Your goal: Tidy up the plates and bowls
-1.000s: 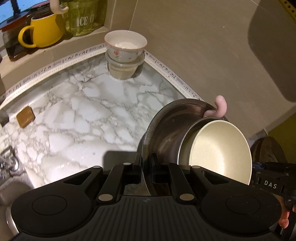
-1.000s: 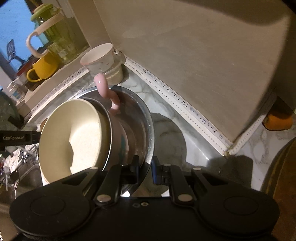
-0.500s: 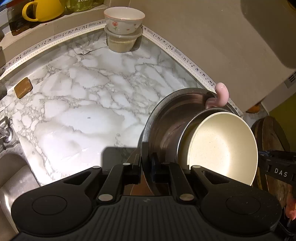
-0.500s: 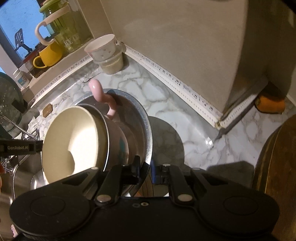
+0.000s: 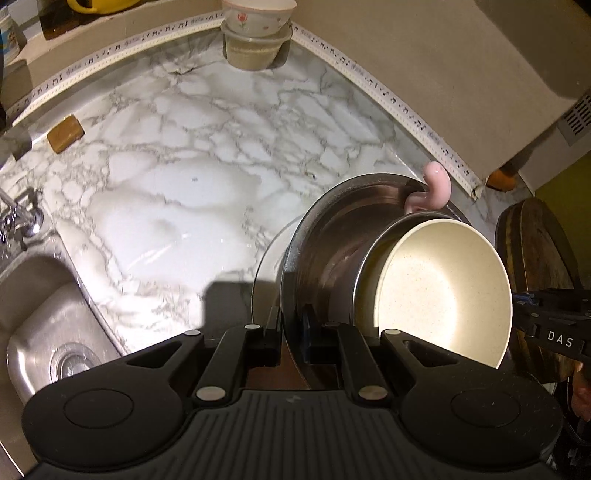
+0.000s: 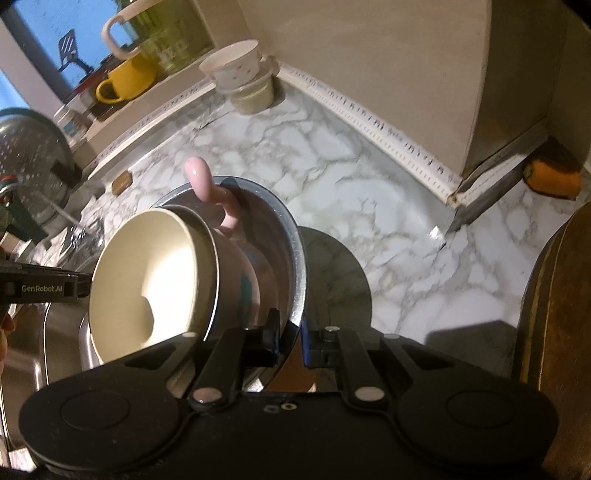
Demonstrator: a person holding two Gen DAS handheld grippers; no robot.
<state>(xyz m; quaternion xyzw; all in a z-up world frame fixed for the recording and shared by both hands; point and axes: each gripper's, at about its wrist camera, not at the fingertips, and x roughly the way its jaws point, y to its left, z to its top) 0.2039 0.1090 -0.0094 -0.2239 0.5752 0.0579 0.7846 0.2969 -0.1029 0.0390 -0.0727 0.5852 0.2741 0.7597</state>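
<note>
Between my left tongs [image 5: 290,339] and right tongs [image 6: 291,341], both clamped on opposite rims: wide steel bowl [image 5: 332,236] nesting cream bowl [image 5: 447,291] above bench [image 5: 192,177]. Rigid, slick, top-heavy; grip rims.

The left gripper [image 5: 291,334] and right gripper [image 6: 290,341] are showing matte black ribbed bodies, silver rivets and white lettering.

Nested together are three pieces: one steel bowl [image 5: 332,236], one pink cup [image 6: 236,254] with a curled handle, and one cream bowl [image 5: 447,291] innermost. In the far corner of the marble counter stands one floral bowl [image 5: 255,18] on one tub [image 5: 253,50]. One yellow mug [image 6: 127,83], one glass jar [image 6: 166,40], one brown block [image 5: 65,133], one sink [image 5: 40,332].
</note>
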